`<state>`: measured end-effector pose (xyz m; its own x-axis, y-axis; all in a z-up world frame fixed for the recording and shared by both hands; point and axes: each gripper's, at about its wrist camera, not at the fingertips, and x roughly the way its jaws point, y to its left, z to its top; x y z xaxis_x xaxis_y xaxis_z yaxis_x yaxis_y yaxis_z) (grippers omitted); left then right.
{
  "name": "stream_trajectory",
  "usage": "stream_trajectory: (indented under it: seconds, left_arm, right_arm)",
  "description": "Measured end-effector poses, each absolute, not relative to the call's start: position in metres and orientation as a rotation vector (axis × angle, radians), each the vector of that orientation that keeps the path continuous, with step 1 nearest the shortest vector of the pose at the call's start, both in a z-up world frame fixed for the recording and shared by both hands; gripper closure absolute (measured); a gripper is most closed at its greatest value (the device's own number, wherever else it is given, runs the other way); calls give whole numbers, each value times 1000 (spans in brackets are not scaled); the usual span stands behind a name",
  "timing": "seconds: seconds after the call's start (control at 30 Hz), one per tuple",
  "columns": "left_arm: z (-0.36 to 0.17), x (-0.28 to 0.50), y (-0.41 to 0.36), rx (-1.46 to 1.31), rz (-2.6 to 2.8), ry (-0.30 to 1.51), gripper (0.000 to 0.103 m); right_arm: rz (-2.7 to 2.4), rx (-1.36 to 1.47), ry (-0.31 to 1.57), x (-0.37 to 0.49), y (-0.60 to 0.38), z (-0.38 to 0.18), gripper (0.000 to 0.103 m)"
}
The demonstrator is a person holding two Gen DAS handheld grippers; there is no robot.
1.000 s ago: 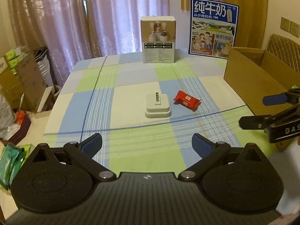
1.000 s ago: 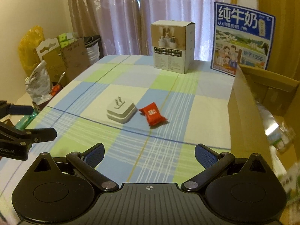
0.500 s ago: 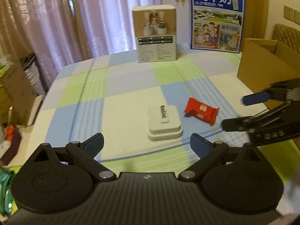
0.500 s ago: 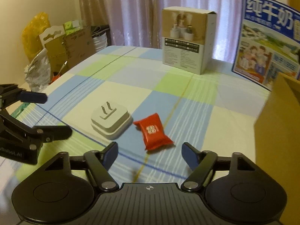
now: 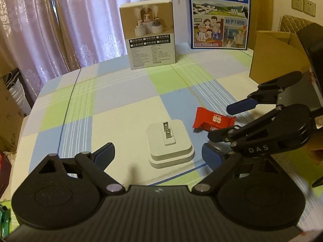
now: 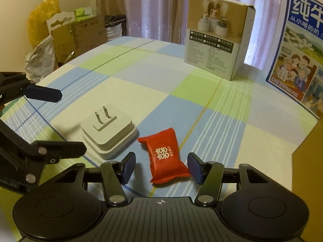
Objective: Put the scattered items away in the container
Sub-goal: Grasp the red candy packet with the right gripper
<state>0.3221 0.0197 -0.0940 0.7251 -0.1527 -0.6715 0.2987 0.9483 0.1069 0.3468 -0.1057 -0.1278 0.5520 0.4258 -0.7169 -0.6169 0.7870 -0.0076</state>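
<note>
1. Your left gripper (image 5: 158, 152), jaws spread and just narrowing, brackets the white plug adapter (image 5: 169, 143) untouched.
2. Right of the adapter, your right gripper (image 6: 161, 166), jaws just closing, straddles the red candy packet (image 6: 166, 154) without contact.
3. Further right stands the cardboard box (image 5: 276, 58).

Both grippers tilt downward, side by side. The left gripper (image 5: 158, 153) has its jaws wide apart and they have just been closing a little — its 2 blue pads (image 5: 105, 154) touch nothing. The right gripper (image 6: 161, 166) has just been closing its jaws — now about half apart, pads (image 6: 128, 166) pressing on nothing. A fingertip (image 5: 316, 157) shows behind the right gripper.
</note>
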Motion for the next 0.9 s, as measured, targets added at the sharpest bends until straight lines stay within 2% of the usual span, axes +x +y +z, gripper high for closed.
stream_trajectory:
  seconds: [0.17, 0.3, 0.43, 0.73, 0.83, 0.9]
  left_arm:
    - [-101, 328, 19, 206, -256, 718, 16]
    - [-106, 334, 14, 203, -272, 713, 16]
    - [-113, 345, 6, 217, -265, 729, 16]
    - [-123, 362, -6, 195, -236, 760, 25]
    - [-125, 365, -6, 188, -222, 767, 29]
    - [-127, 366, -5, 180, -212, 776, 36]
  right_arm:
    - [598, -262, 768, 350, -109, -134, 66]
    - [517, -202, 774, 349, -123, -133, 70]
    - [471, -133, 785, 343, -136, -130, 71]
    - [447, -116, 749, 337, -143, -132, 69]
    - [455, -125, 734, 338, -142, -134, 58]
    - [457, -128, 724, 338, -142, -136, 55]
